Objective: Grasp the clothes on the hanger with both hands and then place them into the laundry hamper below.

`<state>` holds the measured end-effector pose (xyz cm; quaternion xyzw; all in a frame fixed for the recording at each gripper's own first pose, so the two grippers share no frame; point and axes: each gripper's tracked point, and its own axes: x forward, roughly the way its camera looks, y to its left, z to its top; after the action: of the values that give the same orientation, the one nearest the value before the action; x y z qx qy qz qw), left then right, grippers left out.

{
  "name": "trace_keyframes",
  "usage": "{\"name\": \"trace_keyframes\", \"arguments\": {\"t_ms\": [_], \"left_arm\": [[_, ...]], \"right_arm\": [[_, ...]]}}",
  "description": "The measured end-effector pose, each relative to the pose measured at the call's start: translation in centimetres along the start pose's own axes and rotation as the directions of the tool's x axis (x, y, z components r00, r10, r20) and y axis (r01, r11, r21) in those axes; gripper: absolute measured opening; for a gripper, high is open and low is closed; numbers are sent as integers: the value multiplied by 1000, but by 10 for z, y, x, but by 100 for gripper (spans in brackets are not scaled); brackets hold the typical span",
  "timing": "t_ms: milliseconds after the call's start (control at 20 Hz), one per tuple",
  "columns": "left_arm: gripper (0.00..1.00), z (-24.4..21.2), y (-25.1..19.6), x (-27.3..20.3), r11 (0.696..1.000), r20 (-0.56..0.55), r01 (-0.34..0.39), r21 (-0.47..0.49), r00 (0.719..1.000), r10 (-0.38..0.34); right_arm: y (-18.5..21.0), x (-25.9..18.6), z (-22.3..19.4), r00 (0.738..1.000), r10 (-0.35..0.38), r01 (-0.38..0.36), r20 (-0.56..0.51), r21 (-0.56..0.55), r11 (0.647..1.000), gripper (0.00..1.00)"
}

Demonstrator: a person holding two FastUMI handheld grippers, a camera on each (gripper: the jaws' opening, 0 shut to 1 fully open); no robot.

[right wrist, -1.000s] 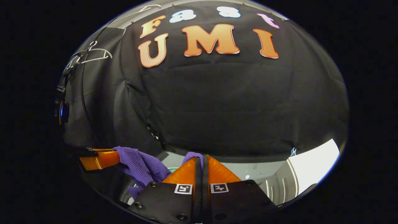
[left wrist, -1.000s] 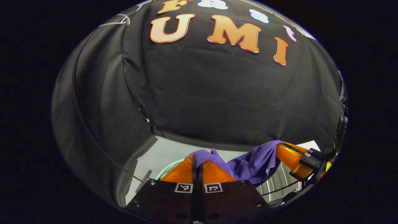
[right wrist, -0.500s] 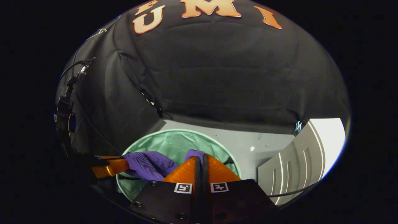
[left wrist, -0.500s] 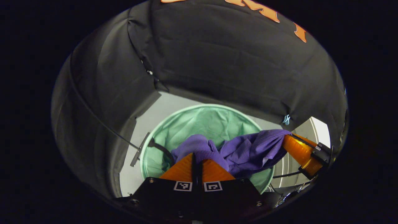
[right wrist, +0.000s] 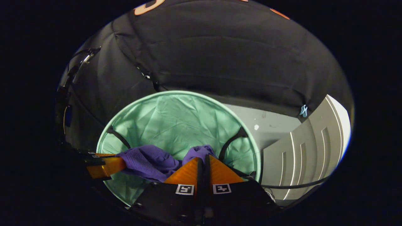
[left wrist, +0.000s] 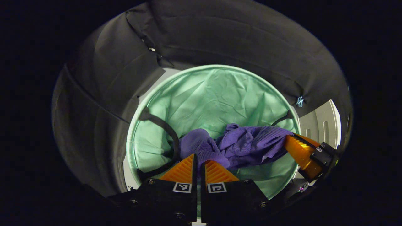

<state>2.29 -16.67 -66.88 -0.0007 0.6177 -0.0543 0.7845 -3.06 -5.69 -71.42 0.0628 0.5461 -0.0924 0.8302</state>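
Tongs [left wrist: 198, 160] pinching purple garment [left wrist: 248, 146], hamper [left wrist: 176, 94] below

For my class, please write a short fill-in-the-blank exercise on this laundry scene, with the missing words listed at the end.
1. The garment held between the two grippers is ____ in colour.
2. The laundry hamper below it has a lining coloured pale ____.
3. The left gripper is ____ on a bunch of the garment.
4. The mouth of the hamper is ____ in shape.

Missing words: purple; green; shut; round
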Motion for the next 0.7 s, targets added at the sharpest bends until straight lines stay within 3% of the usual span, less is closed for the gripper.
{"name": "trace_keyframes", "arguments": {"t_ms": [50,200,300,350,400,500,550,650,700], "left_arm": [[5,-2,0,-1,1000,-8,1,-16,1000,-1],[12,-9,-3,-1,998,-26,27,-50,999,-28],[21,-1,-7,-13,998,5,36,-44,999,-36],[29,3,-10,-19,998,19,45,-34,999,-44],[37,9,-12,-28,999,36,48,-23,998,-47],[64,20,-17,-49,998,77,55,-17,996,-53],[67,26,-18,-58,998,97,60,-16,994,-58],[88,30,-17,-80,998,142,61,-16,988,-58],[98,39,-18,-89,998,172,56,-15,984,-53]], "right_arm": [[0,2,-6,1000,7,-7,-17,10,1000,12],[-1,-2,0,1000,10,-10,4,30,1000,11],[-1,-14,8,1000,16,-17,25,36,999,36],[-1,-19,11,999,13,-15,37,41,999,49],[-1,-29,18,999,18,-20,49,48,999,46],[-2,-37,24,997,17,-22,72,56,998,66],[-1,-45,28,996,13,-18,88,54,998,76],[-1,-66,42,992,7,-13,124,47,999,100],[-3,-77,52,989,6,-12,151,40,999,93]]}}
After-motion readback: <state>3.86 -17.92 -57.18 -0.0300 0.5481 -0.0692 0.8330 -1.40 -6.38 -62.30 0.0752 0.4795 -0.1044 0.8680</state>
